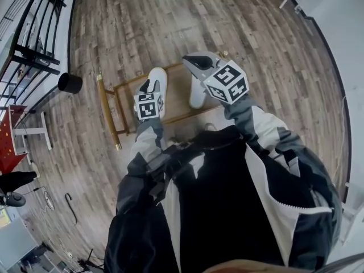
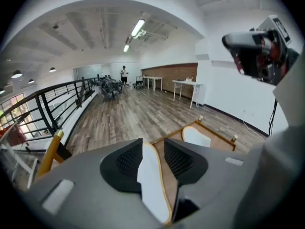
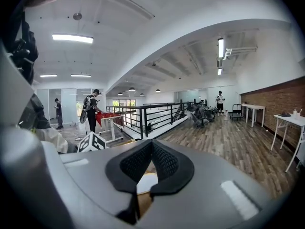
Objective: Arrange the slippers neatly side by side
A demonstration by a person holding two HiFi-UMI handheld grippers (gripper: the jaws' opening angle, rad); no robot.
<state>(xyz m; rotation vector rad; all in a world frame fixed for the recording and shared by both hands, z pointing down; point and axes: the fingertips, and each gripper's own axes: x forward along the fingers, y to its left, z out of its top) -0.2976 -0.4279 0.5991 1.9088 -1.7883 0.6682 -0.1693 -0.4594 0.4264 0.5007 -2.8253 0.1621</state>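
Two white slippers lie on a low wooden rack (image 1: 180,84) with a gold frame. My left gripper (image 1: 149,90) is down over the left slipper (image 1: 159,78). In the left gripper view its jaws (image 2: 153,149) stand apart with that slipper (image 2: 152,185) lying between them, and wood shows beside the right pad. The other slipper (image 2: 196,136) lies further along the rack, to the right (image 1: 197,97). My right gripper (image 1: 191,60) hangs raised above that slipper, shut and empty, pads meeting (image 3: 151,144). It also shows at the upper right of the left gripper view (image 2: 252,46).
A black round pot (image 1: 70,82) stands on the wood floor left of the rack. A black railing (image 1: 34,44) runs along the far left, with a red table (image 1: 8,147) beyond it. White tables (image 2: 183,87) line the far wall. People (image 3: 90,106) stand in the distance.
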